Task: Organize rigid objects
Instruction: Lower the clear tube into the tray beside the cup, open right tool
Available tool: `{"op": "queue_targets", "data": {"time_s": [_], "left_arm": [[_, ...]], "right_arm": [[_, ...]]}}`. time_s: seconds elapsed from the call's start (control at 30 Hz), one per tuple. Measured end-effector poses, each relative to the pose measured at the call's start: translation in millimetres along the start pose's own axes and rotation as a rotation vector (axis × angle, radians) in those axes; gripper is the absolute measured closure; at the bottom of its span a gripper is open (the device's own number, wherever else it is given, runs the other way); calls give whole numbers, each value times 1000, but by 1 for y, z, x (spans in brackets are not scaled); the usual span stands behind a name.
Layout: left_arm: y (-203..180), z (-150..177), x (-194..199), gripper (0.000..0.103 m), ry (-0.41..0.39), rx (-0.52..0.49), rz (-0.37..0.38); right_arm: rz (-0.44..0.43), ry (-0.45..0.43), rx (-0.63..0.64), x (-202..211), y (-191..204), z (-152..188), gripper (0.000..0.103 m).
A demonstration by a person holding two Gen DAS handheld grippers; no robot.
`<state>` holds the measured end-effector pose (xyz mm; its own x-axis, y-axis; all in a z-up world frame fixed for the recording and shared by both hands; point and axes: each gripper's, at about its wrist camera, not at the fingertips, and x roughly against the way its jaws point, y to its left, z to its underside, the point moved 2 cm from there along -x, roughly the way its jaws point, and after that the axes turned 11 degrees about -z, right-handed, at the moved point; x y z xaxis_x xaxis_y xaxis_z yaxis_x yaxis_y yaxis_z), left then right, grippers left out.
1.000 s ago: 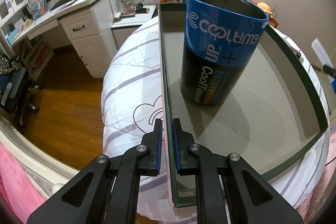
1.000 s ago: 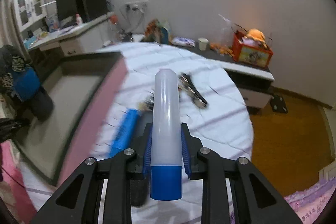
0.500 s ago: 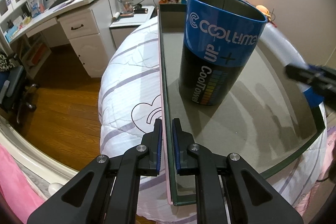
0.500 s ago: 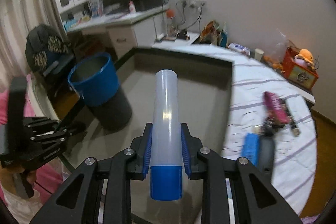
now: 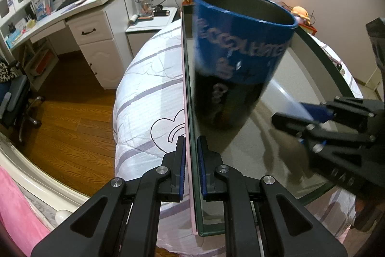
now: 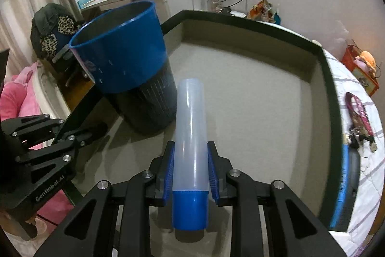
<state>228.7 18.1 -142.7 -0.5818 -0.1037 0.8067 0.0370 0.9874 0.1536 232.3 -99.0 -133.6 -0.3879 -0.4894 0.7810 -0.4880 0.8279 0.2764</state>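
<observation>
My right gripper (image 6: 190,165) is clamped on a translucent tube (image 6: 190,131) with a blue cap (image 6: 189,210). The pads pinch the clear wall just above the cap, and the tube points forward over the tray floor, near the tray's front edge and just right of the can (image 6: 134,78). My left gripper (image 5: 191,170) is closed on the tray's left wall (image 5: 190,160), near its front corner, one finger outside and one inside.

The tube looks like thin, hollow plastic, so I judge it light and stiff, but smooth enough to slide or spin between the pads. I judge the hold beside the cap a fair one, since the cap should stiffen the wall there; gripped further out, the tube could flex. A hard squeeze might dent it.

The can, blue at the top and dark below, stands by the tray's left wall and leans toward that edge; it is blurred in the left view. Open, tall and narrower at the foot, it seems likely to tip if nudged.

The tray (image 6: 320,57) rests on the bed (image 5: 149,98). Its wall looks thin and rigid, good for a pinch, though holding it at one corner may let it twist.

Beyond the tray's right wall lie keys (image 6: 361,136) and a blue item (image 6: 346,184).
</observation>
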Motion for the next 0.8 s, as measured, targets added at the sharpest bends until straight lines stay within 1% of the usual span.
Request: {"op": "queue_targets", "data": {"time_s": [0.03, 0.13, 0.17, 0.23, 0.3, 0.37, 0.47, 0.63, 0.73, 0.8], "left_arm": [[0, 0, 0, 92, 0, 0, 0], [-2, 0, 0, 92, 2, -3, -3], [-2, 0, 0, 92, 2, -4, -5], [-3, -1, 0, 92, 2, -5, -6], [-2, -1, 1, 92, 2, -5, -6], [-1, -1, 1, 92, 2, -5, -6], [-1, -2, 1, 93, 3, -5, -8], [-2, -1, 1, 93, 5, -4, -13], [-2, -1, 1, 93, 6, -4, -16], [-3, -1, 1, 93, 8, -3, -20]], "right_arm": [[-8, 8, 3, -3, 2, 1, 77], [9, 17, 12, -9, 6, 2, 76], [0, 20, 6, -9, 6, 2, 75], [-4, 28, 12, -7, 6, 1, 70], [11, 21, 12, -4, 5, 1, 56], [15, 5, 4, 1, 3, 1, 54], [18, -24, -5, 13, 1, 2, 54], [58, -105, -14, 48, -10, 2, 53], [81, -159, -28, 69, -18, 4, 46], [96, -202, -49, 87, -26, 10, 44]]}}
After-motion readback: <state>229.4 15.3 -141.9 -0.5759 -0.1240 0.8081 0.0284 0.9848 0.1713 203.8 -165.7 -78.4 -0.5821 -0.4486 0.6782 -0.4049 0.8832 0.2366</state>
